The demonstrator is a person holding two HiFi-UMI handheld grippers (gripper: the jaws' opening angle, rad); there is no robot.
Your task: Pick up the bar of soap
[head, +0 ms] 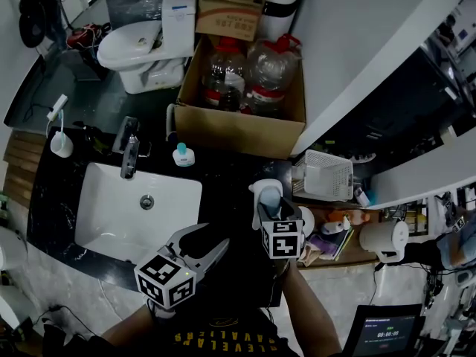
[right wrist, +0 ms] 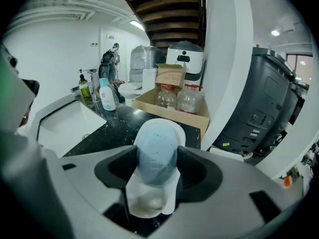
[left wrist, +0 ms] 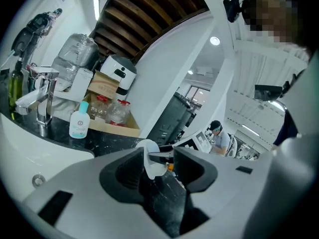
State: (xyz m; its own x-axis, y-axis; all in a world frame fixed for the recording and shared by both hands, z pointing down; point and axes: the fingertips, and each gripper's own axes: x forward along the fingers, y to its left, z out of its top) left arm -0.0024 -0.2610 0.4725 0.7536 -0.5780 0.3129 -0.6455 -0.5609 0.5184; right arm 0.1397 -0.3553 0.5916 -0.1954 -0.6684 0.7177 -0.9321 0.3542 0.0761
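1. Head view: the bar of soap (head: 271, 199) is at the right of the black counter (head: 223, 171), on a white soap dish (head: 264, 187), well right of the sink (head: 104, 199). The right gripper (head: 269, 211) is on it. The left gripper (head: 208, 238) hangs nearer and to the left, over the sink's near right corner, with its jaws spread. The right hand is clearly the one placed for the job.

2. Left gripper view: the jaws stand apart with only counter between them. The white dish shows beyond them, far and slightly left. This gripper holds nothing.

3. Right gripper view: the pale blue, speckled soap (right wrist: 157, 151) sits squarely between the right gripper's (right wrist: 157, 167) jaws. Both pads press its long sides, so it looks clamped. Its long axis runs away from the camera, in line with the jaws. The dish (right wrist: 147, 200) lies underneath, its lip close below the soap.

4. Judgement: the move to come is a straight lift. Above is open. A cardboard box (right wrist: 172, 108) stands farther back and a white basket (head: 327, 173) to the right, so going sideways offers less room. The dish may cling and come up too.
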